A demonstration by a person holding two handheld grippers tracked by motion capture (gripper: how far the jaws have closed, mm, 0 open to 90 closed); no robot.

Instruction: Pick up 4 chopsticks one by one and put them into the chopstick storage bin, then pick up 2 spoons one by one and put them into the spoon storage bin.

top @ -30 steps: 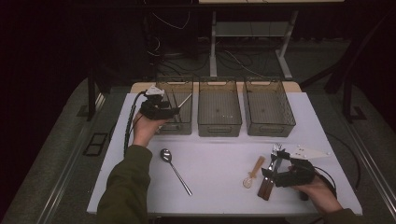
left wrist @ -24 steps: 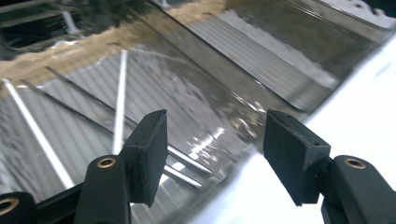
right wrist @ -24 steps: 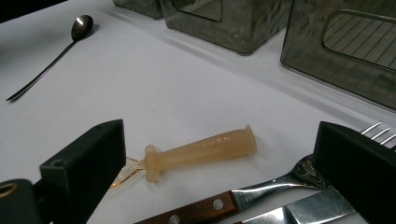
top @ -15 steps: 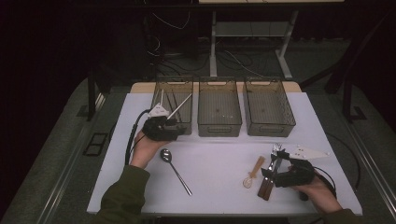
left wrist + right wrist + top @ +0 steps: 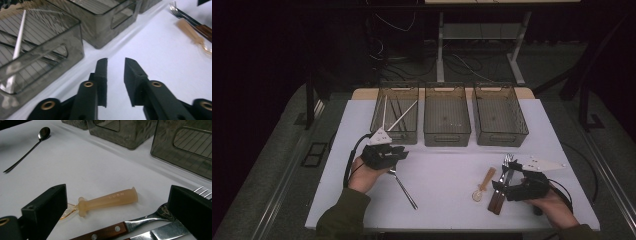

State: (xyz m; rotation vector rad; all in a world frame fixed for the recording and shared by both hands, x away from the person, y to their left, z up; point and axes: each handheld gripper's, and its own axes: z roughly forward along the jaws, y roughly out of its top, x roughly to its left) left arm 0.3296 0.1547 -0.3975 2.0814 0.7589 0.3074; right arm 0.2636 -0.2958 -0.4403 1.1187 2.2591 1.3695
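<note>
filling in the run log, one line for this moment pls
left tool: empty, jaws just closing, over metal spoon | right tool: open by plastic spoon | left bin: chopsticks inside

The right gripper [image 5: 117, 207] rests low over the white table [image 5: 82, 165] with its black jaws standing wide apart — nothing pressed between them. Between the jaws lies a tan plastic-handled utensil [image 5: 107, 200]; just nearer the camera are a wood-handled fork [image 5: 140, 221] and a knife blade [image 5: 165, 231]. Well beyond the utensil, a metal spoon [image 5: 27, 148] lies at far left — three smoky bins [image 5: 125, 135] line the far edge.
</note>
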